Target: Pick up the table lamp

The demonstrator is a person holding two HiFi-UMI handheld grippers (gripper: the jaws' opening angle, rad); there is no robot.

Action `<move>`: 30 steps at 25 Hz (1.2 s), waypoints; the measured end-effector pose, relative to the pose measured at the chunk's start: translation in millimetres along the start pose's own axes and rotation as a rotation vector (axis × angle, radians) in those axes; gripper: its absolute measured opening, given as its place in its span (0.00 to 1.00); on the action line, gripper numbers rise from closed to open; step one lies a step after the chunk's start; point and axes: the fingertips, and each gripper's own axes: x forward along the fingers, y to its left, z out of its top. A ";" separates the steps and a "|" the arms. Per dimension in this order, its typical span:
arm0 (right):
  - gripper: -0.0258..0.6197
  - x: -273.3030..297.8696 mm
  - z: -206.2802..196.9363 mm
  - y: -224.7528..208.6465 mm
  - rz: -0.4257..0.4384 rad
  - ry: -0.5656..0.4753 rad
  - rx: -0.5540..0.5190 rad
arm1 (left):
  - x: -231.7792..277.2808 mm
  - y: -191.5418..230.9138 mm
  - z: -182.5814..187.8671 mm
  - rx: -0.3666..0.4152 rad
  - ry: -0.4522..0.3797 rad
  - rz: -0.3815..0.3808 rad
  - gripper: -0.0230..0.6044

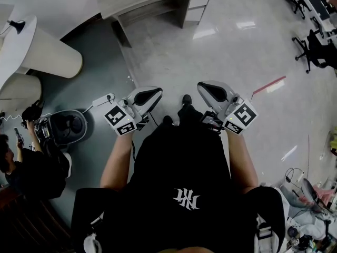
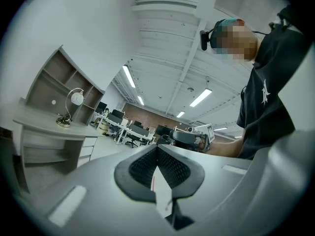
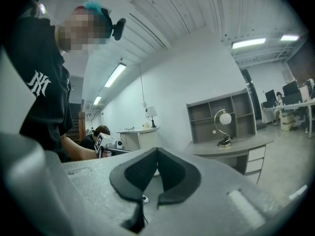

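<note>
Shirt logo: white interlocked letters "NY" (image 1: 187, 197), on the chest of the person's black short-sleeved T-shirt (image 1: 179, 157).
Right gripper view: the same "NY" is readable on the shirt.
Left gripper view: the logo is too narrow to read.

Office: rows of desks (image 2: 121, 127), swivel chairs (image 1: 311, 47), strip lights (image 2: 129, 76)

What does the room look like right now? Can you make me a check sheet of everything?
Surface: grey desk with drawers, shelf unit on it.
Job's things: table lamp stands upright on the desk, untouched, well away from both grippers.
Clutter: heap of gear on the floor, lower right in the head view.
Grippers: left gripper shut, nothing in it; right gripper shut, nothing in it.
Cables: white power strip with its cord on the floor.
Surroundings: office chairs; a seated person at the left.
</note>
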 end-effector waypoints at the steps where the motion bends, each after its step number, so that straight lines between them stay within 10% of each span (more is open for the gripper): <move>1: 0.04 -0.3 0.4 -1.2 -0.003 0.000 0.002 | -0.1 1.7 0.7 -0.004 -0.003 0.001 0.04; 30: 0.04 98.8 0.7 -107.2 0.100 0.018 0.039 | 30.0 127.2 29.7 -0.050 -0.004 0.134 0.04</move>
